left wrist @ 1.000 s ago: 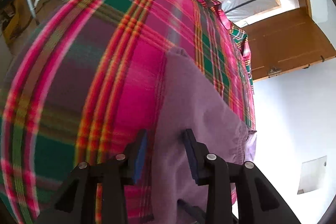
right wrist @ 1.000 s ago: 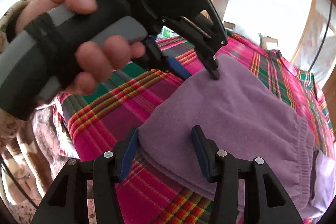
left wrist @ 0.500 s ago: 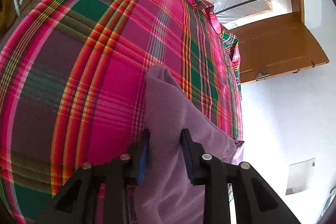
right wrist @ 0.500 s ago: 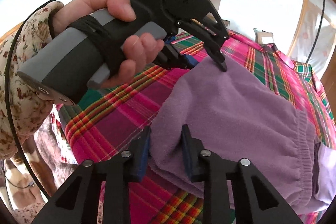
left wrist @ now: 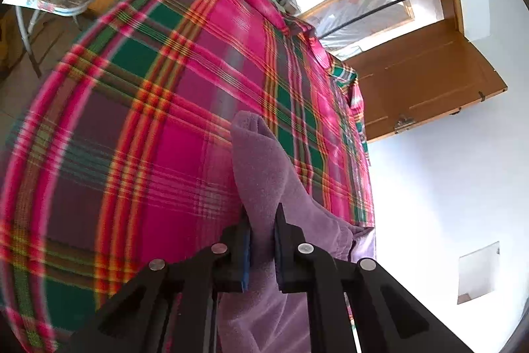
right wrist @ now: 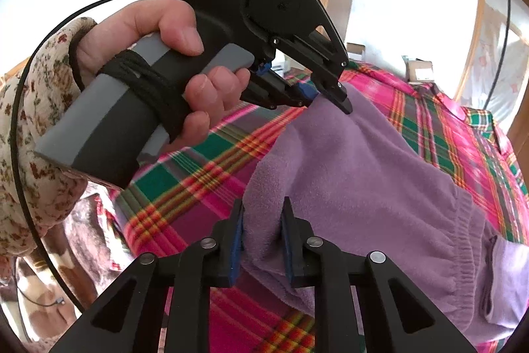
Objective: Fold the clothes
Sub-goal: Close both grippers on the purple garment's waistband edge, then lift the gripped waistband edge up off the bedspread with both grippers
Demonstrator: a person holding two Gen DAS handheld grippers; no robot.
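Plaid cloth (left wrist: 158,154), purple garment (right wrist: 380,174) lengthwise away; left gripper (left wrist: 263,220), right gripper (right wrist: 263,220) pinching it

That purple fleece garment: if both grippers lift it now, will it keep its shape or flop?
Probably flop: the purple fleece garment already bunches between the right gripper fingers. It looks light, rising in a peak at the left gripper. Its fuzzy nap should resist slipping on the plaid cloth.

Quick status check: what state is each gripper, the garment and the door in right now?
Left gripper: shut on the purple fleece garment.
Right gripper: shut on the same garment's near edge.
Purple fleece garment: folded, edge pinched up off the plaid cloth.
Wooden door: open.
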